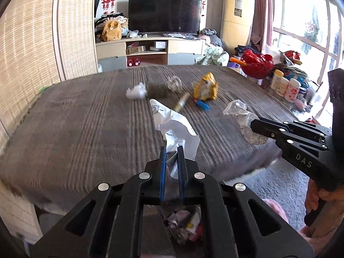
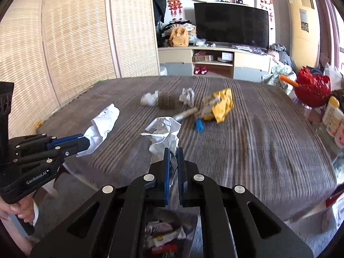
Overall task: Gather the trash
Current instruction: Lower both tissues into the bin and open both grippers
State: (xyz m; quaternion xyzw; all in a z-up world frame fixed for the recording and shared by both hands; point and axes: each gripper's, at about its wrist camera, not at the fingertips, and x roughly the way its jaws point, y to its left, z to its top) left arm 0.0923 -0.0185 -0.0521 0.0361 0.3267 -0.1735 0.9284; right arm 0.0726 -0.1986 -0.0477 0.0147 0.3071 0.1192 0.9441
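Observation:
My left gripper (image 1: pixel 172 150) is shut on a white crumpled paper sheet (image 1: pixel 174 124), held above the near table edge; it also shows in the right wrist view (image 2: pixel 101 126). My right gripper (image 2: pixel 173 152) is shut on a crumpled clear-white wrapper (image 2: pixel 165 133), also seen in the left wrist view (image 1: pixel 238 111). On the brown striped table (image 1: pixel 86 118) lie a yellow snack bag (image 1: pixel 205 87), a blue tube (image 1: pixel 202 104), a pale stick (image 1: pixel 181 104), a white tissue wad (image 1: pixel 136 92) and a clear crumpled wrapper (image 1: pixel 175 82). A trash bin with scraps (image 1: pixel 182 225) sits below both grippers (image 2: pixel 163 234).
Bottles (image 1: pixel 286 86) and a red bag (image 1: pixel 255 64) crowd the table's right edge. A TV stand (image 1: pixel 150 51) is behind the table. A woven screen (image 1: pixel 28 53) stands at left. Grey carpet (image 1: pixel 277 185) lies below the table edge.

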